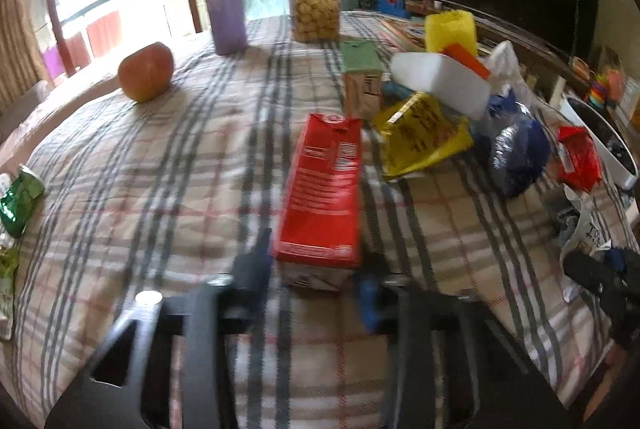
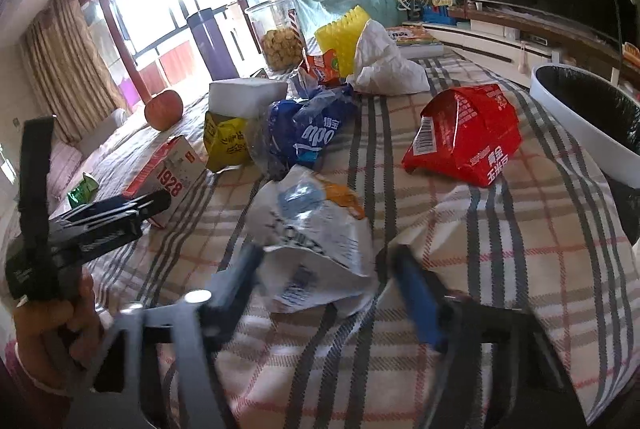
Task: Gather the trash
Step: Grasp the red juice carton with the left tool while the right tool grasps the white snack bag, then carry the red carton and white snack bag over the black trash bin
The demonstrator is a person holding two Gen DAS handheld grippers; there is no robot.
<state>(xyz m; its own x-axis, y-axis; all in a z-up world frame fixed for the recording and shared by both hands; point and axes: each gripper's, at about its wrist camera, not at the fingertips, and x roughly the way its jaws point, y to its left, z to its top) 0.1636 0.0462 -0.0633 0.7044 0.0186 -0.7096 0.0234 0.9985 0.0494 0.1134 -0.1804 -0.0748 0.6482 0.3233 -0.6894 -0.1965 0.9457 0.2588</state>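
Closing left gripper (image 1: 316, 269) on red carton (image 1: 322, 189), right gripper (image 2: 324, 265) around white bag (image 2: 316, 245); wrappers remain, bin (image 2: 576, 125) looks empty.

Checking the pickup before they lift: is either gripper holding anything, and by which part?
Left gripper clamps the red carton by its near end. Right gripper straddles the crumpled white bag; a hold cannot be told.

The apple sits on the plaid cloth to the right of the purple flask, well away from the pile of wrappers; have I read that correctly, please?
Not quite: in the left wrist view the apple sits to the left of the purple flask, not the right. It does rest on the plaid cloth, well away from the pile of wrappers.
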